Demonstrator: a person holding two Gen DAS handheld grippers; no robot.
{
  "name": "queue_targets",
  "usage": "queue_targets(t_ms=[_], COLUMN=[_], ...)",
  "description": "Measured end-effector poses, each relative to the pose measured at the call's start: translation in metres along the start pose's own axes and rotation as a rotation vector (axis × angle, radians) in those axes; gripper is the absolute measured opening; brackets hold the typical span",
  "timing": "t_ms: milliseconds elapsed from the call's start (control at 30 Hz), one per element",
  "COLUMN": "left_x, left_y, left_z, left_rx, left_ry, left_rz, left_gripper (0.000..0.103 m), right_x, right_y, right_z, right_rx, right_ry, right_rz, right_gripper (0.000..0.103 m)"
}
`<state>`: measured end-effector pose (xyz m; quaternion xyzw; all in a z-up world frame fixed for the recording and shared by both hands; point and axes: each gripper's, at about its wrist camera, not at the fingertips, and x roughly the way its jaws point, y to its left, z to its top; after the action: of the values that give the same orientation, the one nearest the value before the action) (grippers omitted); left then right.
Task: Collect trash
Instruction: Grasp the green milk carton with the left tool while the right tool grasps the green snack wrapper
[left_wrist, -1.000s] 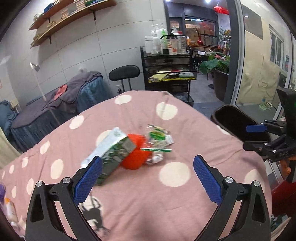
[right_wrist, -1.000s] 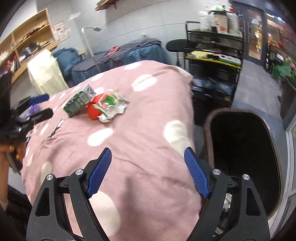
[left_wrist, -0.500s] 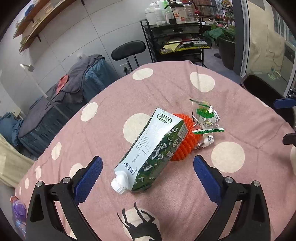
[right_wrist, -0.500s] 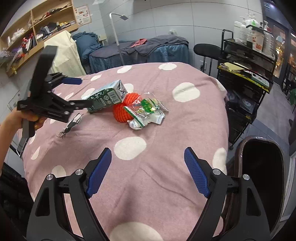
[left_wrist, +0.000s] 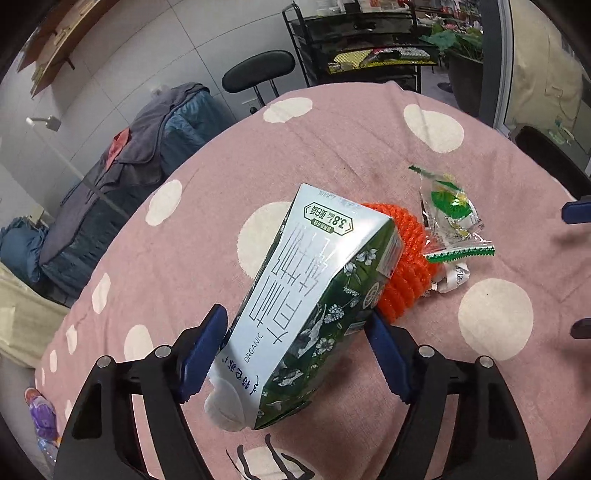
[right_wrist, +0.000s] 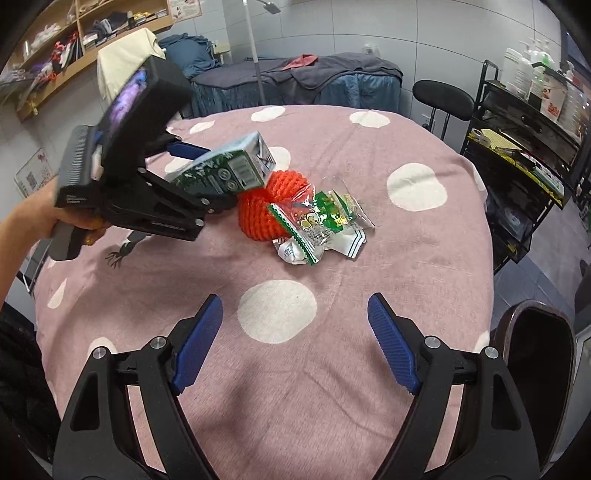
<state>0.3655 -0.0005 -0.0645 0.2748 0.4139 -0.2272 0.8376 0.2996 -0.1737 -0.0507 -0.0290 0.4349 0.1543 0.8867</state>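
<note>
A green and white milk carton (left_wrist: 306, 295) lies tilted on the pink dotted tablecloth (right_wrist: 369, 277), its far end against an orange foam net (left_wrist: 406, 273). My left gripper (left_wrist: 295, 315) is closing around the carton's cap end, with both blue pads touching its sides. The right wrist view shows the same grip: the left gripper (right_wrist: 221, 177), the carton (right_wrist: 225, 170) and the net (right_wrist: 266, 199). Crumpled green and white wrappers (right_wrist: 321, 225) lie against the net. My right gripper (right_wrist: 294, 301) stands open and empty above the cloth, short of the wrappers.
A dark waste bin (right_wrist: 532, 354) stands on the floor past the table's right edge. Behind are a black cart with bottles (right_wrist: 517, 129), a black stool (right_wrist: 443, 94) and a bed with blankets (right_wrist: 295, 81). A purple bottle (left_wrist: 42, 413) lies at the table's near left.
My left gripper came down and forward onto the carton and its jaws narrowed around it. My right gripper swung from the bin side toward the wrappers, staying open.
</note>
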Motion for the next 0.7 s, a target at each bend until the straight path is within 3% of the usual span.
queue_targets(t_ms=[133, 500, 700], left_x=[-0.021, -0.072, -0.092], left_y=[0.013, 0.023, 0.017], left_z=[-0.006, -0.033, -0.047], left_rx=[-0.108, -0.351, -0.413], left_ry=[-0.054, -0.216, -0.281], left_rz=[-0.041, -0.03, -0.024], left_gripper=[0.066, 0.058, 0.058], right_x=[0.012, 0.063, 0.082], right_y=[-0.002, 0.007, 0.004], right_z=[0.015, 0.054, 0.06], right_rx=[-0.006, -0.095, -0.118], right_ry=[-0.005, 0.056, 0.089], right_rz=[-0.017, -0.105, -0.144], right_gripper=[0.08, 0.076, 0.048])
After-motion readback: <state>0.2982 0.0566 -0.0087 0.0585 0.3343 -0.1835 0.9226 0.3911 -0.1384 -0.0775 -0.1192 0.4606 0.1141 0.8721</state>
